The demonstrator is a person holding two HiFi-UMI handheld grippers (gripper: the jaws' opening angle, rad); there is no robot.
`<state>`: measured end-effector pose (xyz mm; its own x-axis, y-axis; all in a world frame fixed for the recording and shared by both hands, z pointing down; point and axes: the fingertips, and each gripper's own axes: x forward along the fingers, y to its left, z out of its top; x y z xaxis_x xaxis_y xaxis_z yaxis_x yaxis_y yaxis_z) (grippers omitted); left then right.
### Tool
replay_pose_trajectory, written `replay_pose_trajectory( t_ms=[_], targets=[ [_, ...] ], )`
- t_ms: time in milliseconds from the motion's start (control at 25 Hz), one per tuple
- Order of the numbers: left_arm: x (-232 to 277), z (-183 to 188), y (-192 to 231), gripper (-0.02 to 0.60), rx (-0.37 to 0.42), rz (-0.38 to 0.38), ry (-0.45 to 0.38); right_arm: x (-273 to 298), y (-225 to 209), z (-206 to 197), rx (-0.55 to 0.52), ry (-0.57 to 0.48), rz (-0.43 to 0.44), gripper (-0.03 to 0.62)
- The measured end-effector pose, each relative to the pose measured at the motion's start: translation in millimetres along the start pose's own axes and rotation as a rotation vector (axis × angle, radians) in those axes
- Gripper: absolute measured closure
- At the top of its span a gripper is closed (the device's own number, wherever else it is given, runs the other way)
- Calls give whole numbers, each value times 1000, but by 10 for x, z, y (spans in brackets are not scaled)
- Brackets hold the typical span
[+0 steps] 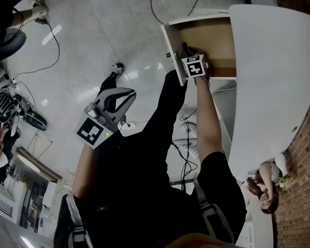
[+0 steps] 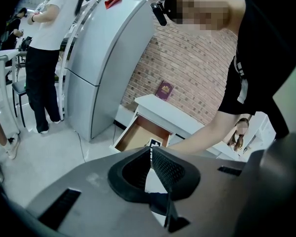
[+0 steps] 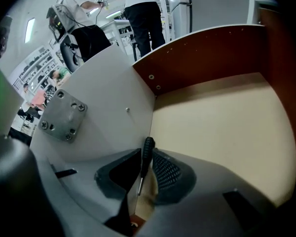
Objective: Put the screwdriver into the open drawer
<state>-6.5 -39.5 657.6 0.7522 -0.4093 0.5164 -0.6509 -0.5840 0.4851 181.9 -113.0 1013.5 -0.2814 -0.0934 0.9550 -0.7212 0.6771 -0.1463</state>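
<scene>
Toward 1 o'clock in the head view, the right hand-held gripper [image 1: 188,53] reaches down into the open drawer [image 1: 217,35], whose tan bottom shows beside the curved white worktop [image 1: 279,61] at 3 o'clock. The left hand-held gripper [image 1: 123,94] hangs at about 9 o'clock, over the pale tiled floor [image 1: 93,45] and well apart from the drawer; the screwdriver cannot be made out from this angle. Along the left gripper view, the left hand-held gripper [image 2: 151,154] is clenched with its ribbed pads tip to tip and nothing between them. Beyond it at 12 o'clock lies the drawer [image 2: 138,135], pulled out under the worktop [image 2: 158,105], where a maroon booklet [image 2: 164,90] leans against the brick wall [image 2: 197,68]. A grey refrigerator [image 2: 103,58] stands at 10 o'clock. Along the right gripper view, the right hand-held gripper [image 3: 148,158] is clamped on the screwdriver [image 3: 147,147], its black handle pointing to 12 o'clock and its thin metal shaft running back to 6 o'clock between the pads. The tool is held inside the drawer [image 3: 222,122], above the tan bottom and close to the corner where a white panel meets the brown side wall. A metal plate [image 3: 63,115] is screwed to that panel at 9 o'clock.
</scene>
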Motion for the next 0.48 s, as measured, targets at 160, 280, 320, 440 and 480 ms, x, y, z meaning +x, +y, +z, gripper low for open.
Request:
replay_pose_trajectory(
  t_ms=[160, 280, 320, 440, 480],
  targets=[
    [-22, 46, -44, 560, 5, -21, 2, -204, -32, 111, 41, -52, -5, 476],
    [-48, 181, -143, 560, 31, -56, -7, -441, -71, 188, 37, -90, -15, 482],
    [-79, 238, -169, 560, 34, -61, -13, -540, -60, 200, 39, -91, -17, 482],
    [-184, 388, -214, 560, 70, -74, -17, -839, 15, 248, 60, -98, -18, 485],
    [-207, 437, -215, 560, 90, -81, -19, -935, 30, 277, 69, -106, -22, 488]
  ],
)
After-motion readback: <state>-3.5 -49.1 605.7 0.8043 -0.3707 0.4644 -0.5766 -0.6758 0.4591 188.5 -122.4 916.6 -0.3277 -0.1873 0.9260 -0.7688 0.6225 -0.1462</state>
